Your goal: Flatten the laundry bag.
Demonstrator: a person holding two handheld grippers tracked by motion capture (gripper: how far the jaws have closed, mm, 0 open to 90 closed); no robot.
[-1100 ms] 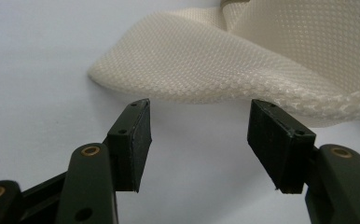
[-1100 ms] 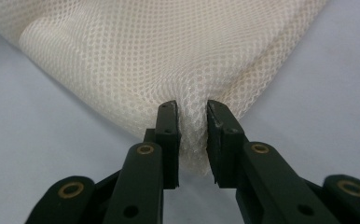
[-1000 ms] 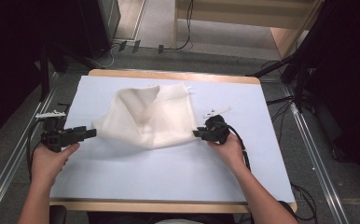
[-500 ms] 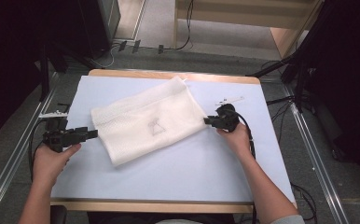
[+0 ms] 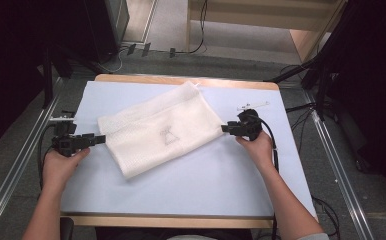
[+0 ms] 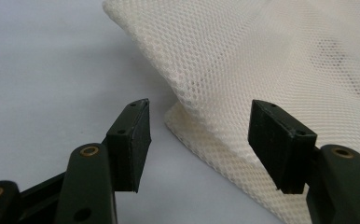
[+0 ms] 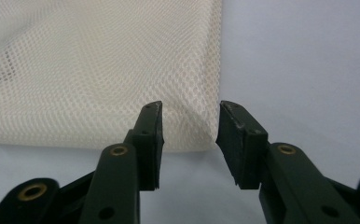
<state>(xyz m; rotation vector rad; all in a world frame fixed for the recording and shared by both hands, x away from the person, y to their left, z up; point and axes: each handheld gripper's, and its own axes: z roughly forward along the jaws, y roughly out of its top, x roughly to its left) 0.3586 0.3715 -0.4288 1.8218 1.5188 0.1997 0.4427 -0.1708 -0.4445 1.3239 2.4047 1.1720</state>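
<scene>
Both grippers' jaws are apart, gripping nothing. Right gripper (image 7: 190,140) has just been opening, with the white mesh fabric bag's (image 5: 163,127) corner between its pads, unpinched. Left gripper (image 6: 206,144) gapes wide at the opposite folded corner.

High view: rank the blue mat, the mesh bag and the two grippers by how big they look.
1. blue mat
2. mesh bag
3. left gripper and right gripper: they look alike, no ranking.
</scene>
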